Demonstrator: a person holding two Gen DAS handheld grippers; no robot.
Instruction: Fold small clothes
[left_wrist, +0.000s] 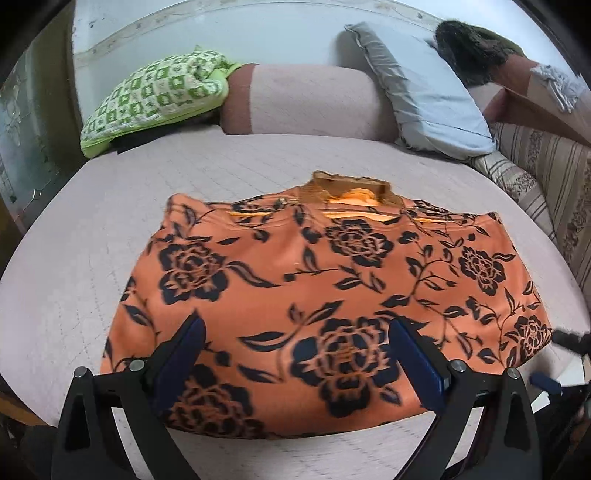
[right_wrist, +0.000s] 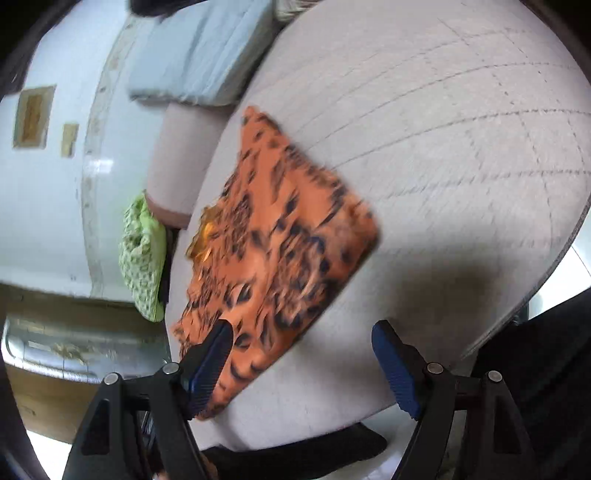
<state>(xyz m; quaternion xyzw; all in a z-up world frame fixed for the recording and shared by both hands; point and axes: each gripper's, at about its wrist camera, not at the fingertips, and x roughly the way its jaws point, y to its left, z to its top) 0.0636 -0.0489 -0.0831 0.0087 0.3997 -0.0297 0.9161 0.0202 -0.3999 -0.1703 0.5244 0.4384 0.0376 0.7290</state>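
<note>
Orange black-flowered garment lies folded flat.

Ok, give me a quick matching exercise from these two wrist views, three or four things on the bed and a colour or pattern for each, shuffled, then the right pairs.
Things:
1. folded garment
2. knitted piece
3. pillow
4. bolster

Descriptions:
A. pale pink
B. orange with dark flowers
C. pale blue and grey
D. green and cream checks

Pairs: 1-B, 2-D, 3-C, 4-A
</note>
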